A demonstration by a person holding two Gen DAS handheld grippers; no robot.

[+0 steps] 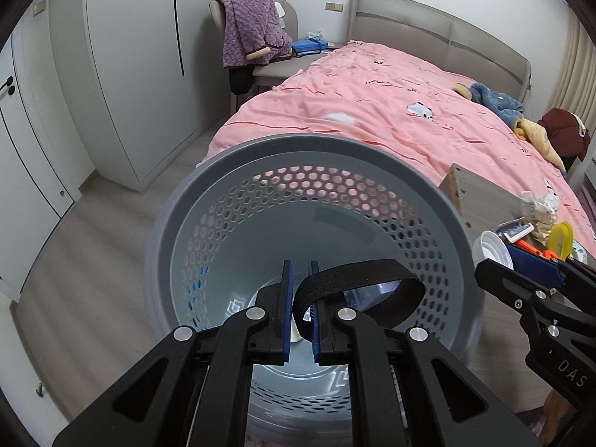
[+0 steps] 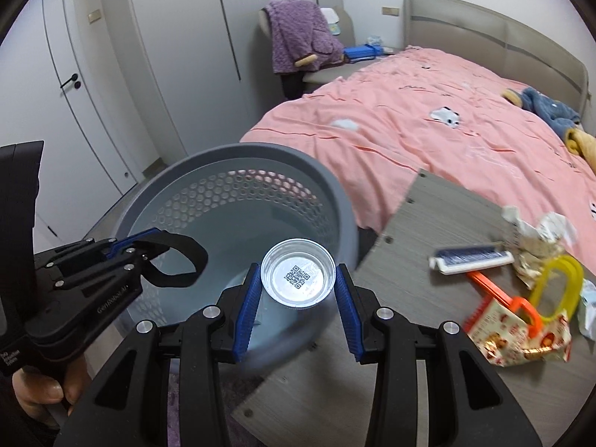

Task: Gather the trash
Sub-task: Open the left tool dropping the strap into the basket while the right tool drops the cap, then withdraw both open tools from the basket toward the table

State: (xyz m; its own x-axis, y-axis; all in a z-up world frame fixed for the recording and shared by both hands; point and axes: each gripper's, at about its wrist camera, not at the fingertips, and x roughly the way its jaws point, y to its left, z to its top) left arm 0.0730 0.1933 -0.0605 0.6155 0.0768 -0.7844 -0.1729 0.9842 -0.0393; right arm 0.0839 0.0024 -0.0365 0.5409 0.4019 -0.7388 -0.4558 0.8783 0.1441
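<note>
So my left gripper [image 1: 301, 298] pinches the basket's black strap [image 1: 357, 279], holding the grey basket [image 2: 238, 201] up. My right gripper [image 2: 298, 294] is spread, the foil cup [image 2: 297, 279] seemingly dropping in. A wrapper [image 2: 517, 331], crumpled paper [image 2: 540, 234] and other clutter remain on the table [image 2: 428, 216].

basket [image 2: 335, 201]: looking matt grey perforated plastic | cup [image 2: 297, 273]: showing glossy foil-like sheen | table [image 2: 428, 216]: showing matt wood grain | strap [image 1: 357, 279]: looking woven cloth
</note>
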